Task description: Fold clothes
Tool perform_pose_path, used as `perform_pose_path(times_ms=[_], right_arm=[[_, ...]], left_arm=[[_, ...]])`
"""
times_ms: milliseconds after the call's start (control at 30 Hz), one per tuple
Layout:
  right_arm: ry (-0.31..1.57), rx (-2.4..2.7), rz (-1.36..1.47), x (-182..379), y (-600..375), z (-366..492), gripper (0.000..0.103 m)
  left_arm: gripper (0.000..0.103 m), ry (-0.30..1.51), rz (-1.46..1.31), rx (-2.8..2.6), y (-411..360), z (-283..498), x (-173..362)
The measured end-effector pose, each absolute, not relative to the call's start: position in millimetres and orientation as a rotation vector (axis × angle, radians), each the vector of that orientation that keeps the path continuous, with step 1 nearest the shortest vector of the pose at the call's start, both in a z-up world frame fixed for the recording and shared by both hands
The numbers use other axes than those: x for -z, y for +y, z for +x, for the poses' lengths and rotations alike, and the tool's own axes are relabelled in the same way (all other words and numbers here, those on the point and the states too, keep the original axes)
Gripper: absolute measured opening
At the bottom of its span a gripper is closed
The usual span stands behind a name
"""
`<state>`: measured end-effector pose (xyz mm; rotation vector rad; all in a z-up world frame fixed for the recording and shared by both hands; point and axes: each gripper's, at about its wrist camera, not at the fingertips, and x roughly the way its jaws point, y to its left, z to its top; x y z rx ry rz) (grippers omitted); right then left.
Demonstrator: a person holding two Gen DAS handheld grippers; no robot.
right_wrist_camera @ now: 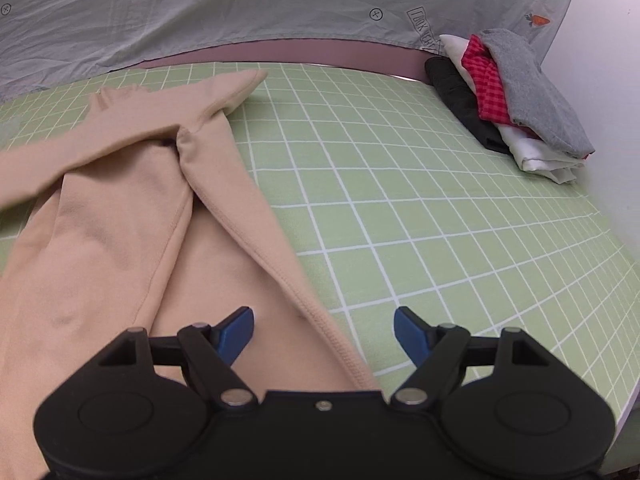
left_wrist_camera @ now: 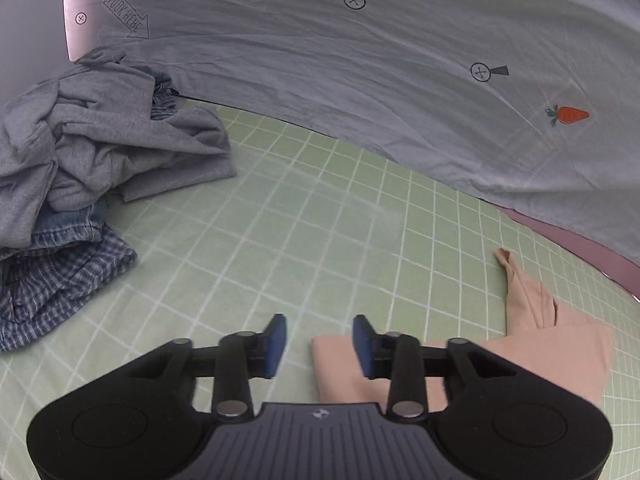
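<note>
Taking the green checked mat (left_wrist_camera: 320, 216) as the landmark, its far left edge carries an unsorted heap: a crumpled grey top (left_wrist_camera: 100, 132) lying over denim and a blue plaid garment (left_wrist_camera: 60, 288). Behind the mat hangs a grey printed sheet (left_wrist_camera: 360, 80) with a small carrot motif (left_wrist_camera: 568, 115). Over the near middle of the mat is the left gripper (left_wrist_camera: 319, 346), its blue pads parted with nothing between them, poised just above the left corner of the peach garment (left_wrist_camera: 560, 352). That garment lies spread on the mat, partly folded, with one sleeve (right_wrist_camera: 236, 88) reaching toward the mat's far edge. The right gripper (right_wrist_camera: 324, 334) hovers over the garment's right hem, its fingers spread wide and empty, the hem seam running between them. At the mat's far right corner sits a stack of folded clothes (right_wrist_camera: 516, 100): black, white, red check and grey on top.
</note>
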<state>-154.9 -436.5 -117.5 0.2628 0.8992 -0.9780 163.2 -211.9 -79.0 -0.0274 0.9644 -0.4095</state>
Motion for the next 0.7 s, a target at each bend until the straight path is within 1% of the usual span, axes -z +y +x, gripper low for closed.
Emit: perform_pose_path(times_ms=[33, 133, 333, 367, 433, 500, 533, 567, 600, 633, 667, 700], right_arm=[[0.892, 0.982, 0.267, 115.3, -437.6, -157.0, 0.078], [0.887, 1.002, 0.292, 113.6, -442.7, -166.9, 0.078], [0.898, 0.985, 0.336, 116.2, -441.0, -191.2, 0.077], [0.906, 0.978, 0.330, 116.9, -438.7, -194.0, 0.076], [0.918, 0.963, 0.326, 118.5, -435.5, -199.4, 0.067], [0.927, 0.943, 0.333, 120.3, -433.5, -204.6, 0.048], [0.932, 0.935, 0.333, 121.2, -432.4, -206.5, 0.043], [0.937, 0.920, 0.334, 122.2, -431.2, -208.2, 0.034], [0.934, 0.897, 0.334, 122.5, -429.3, -211.0, 0.019], [0.929, 0.878, 0.335, 122.4, -427.6, -213.0, 0.010], [0.922, 0.867, 0.330, 121.0, -424.7, -214.0, 0.005], [0.915, 0.857, 0.324, 119.4, -421.6, -214.8, 0.004]], left_arm=[[0.061, 0.971, -0.040, 0.428, -211.8, 155.4, 79.9], [0.066, 1.006, 0.007, 0.506, -225.8, 125.0, 85.8], [0.068, 1.077, 0.138, 0.636, -245.2, 52.2, 104.0], [0.068, 1.086, 0.154, 0.653, -245.9, 42.8, 105.7], [0.068, 1.085, 0.176, 0.659, -244.2, 29.0, 106.4], [0.068, 1.088, 0.184, 0.654, -241.0, 21.0, 106.4], [0.068, 1.089, 0.182, 0.651, -238.7, 18.7, 105.8], [0.068, 1.087, 0.179, 0.647, -236.0, 17.3, 104.6], [0.068, 1.084, 0.176, 0.643, -233.2, 15.9, 103.3], [0.068, 1.083, 0.174, 0.640, -228.4, 14.8, 102.6], [0.068, 1.082, 0.172, 0.637, -223.6, 13.7, 101.9], [0.068, 1.081, 0.170, 0.635, -218.7, 12.6, 101.2]])
